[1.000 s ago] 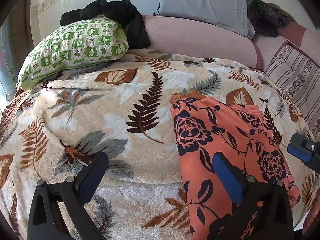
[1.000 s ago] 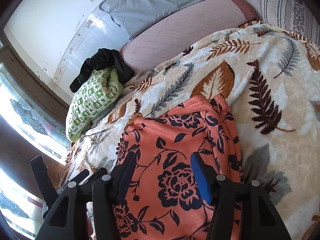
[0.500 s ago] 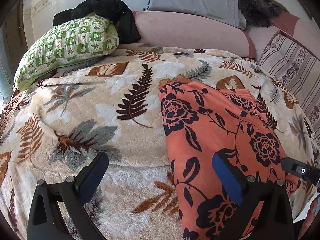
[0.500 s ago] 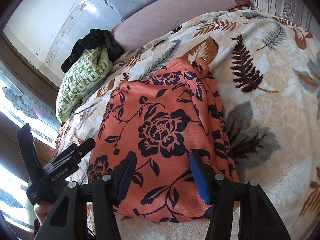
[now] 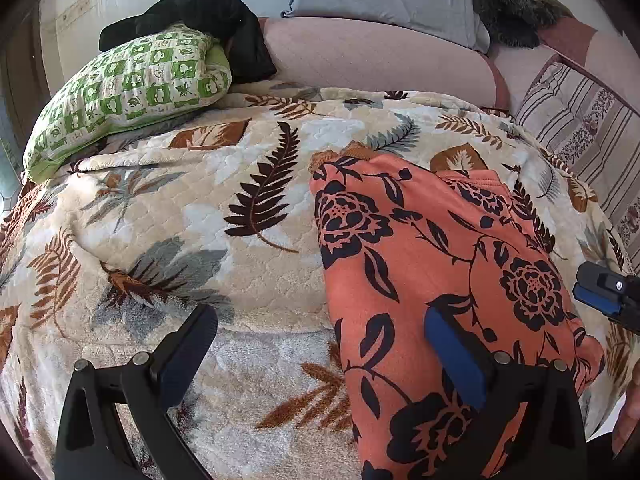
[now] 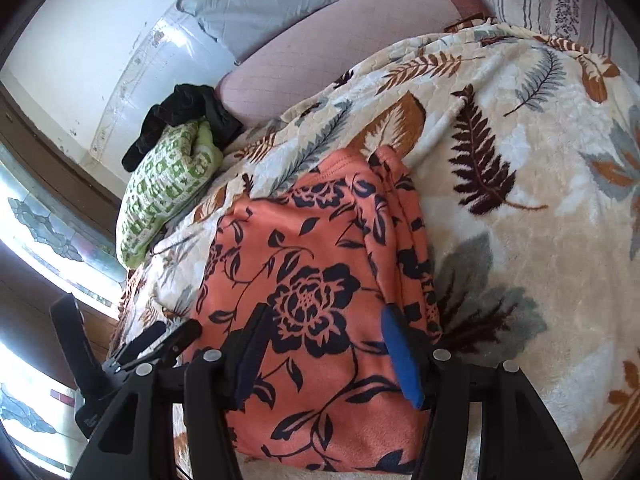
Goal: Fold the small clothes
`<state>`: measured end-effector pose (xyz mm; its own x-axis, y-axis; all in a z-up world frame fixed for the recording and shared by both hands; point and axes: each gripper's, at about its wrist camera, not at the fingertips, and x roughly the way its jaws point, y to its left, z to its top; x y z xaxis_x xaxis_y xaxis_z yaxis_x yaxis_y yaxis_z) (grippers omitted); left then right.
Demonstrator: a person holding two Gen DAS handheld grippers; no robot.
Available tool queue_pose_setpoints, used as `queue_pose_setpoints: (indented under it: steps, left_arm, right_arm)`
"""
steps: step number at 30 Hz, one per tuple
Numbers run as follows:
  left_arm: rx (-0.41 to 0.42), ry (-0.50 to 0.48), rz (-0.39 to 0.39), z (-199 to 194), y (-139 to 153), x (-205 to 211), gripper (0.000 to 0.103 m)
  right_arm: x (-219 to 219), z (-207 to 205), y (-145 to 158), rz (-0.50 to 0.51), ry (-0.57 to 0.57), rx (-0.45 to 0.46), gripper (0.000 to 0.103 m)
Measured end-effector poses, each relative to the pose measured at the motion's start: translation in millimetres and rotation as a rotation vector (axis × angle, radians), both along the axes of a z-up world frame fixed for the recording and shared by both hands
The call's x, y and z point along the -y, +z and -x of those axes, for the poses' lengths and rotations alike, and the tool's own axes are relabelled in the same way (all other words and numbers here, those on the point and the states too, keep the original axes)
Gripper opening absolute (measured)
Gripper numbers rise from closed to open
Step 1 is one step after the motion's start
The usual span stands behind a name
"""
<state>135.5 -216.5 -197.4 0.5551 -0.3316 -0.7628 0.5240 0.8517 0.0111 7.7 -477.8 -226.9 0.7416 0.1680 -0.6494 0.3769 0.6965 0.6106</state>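
Coral floral garment (image 5: 436, 264), folded, lies flat on the leaf-print blanket (image 5: 192, 216) near the bed's front edge, w/ both your grippers over it. Your left gripper (image 5: 316, 344) is spread wide, right finger over the cloth, left one over bare blanket, nothing pinched; your right gripper (image 6: 324, 344) has just been opening, jaws approx. mid-width astride the cloth, pads not pressing it. Count: 1 garment, 2 grippers, 1 green check pillow (image 5: 128, 92), 1 black cloth heap (image 5: 208, 16).
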Motion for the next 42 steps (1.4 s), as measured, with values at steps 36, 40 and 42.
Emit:
queue_pose_setpoints:
  steps: [36,40,42]
  left_arm:
    - [-0.387,-0.184,0.159,-23.9,-37.6,21.4,0.103]
    - [-0.374,-0.198,0.177,-22.3,-36.0,25.1,0.102]
    - [-0.369,-0.227,0.184,-17.7,-34.4,28.9,0.085]
  right_arm:
    - [46.3,-33.0,-70.1,-0.366,0.043,-0.076,0.08]
    - [27.7,-40.2,-66.1,-0.319,0.089,-0.059,0.08]
    - [15.6,-45.2,-61.2,-0.24,0.11,-0.071,0.074]
